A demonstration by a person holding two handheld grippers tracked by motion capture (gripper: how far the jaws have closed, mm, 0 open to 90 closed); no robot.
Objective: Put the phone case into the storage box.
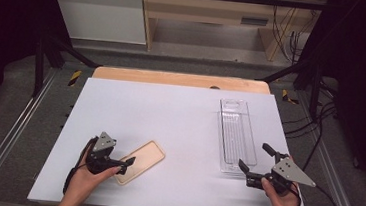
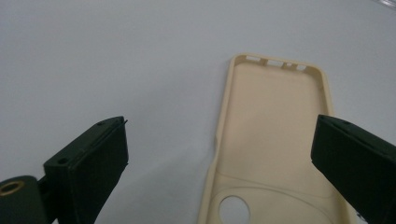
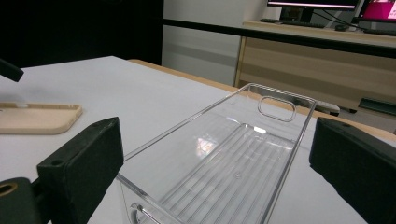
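A beige phone case [image 1: 141, 162] lies inside-up on the white table [image 1: 169, 117] at the front left. My left gripper [image 1: 124, 164] is open at its near end, one jaw over the case and one beside it. In the left gripper view the case [image 2: 275, 130] runs away between the spread jaws of that gripper [image 2: 219, 126], nearer the right one. A clear, empty plastic tray [image 1: 220, 131] lies lengthwise at the right. My right gripper [image 1: 256, 158] is open at its near end. In the right gripper view the jaws of this gripper [image 3: 218, 127] straddle the tray [image 3: 187, 123].
The right gripper view also has the case [image 3: 37, 116] at the far left. A wooden table edge [image 1: 180, 79] runs behind the white surface. Black frame posts stand at both sides, and cables [image 1: 319, 130] hang at the right. A wooden cabinet [image 1: 204, 9] is beyond.
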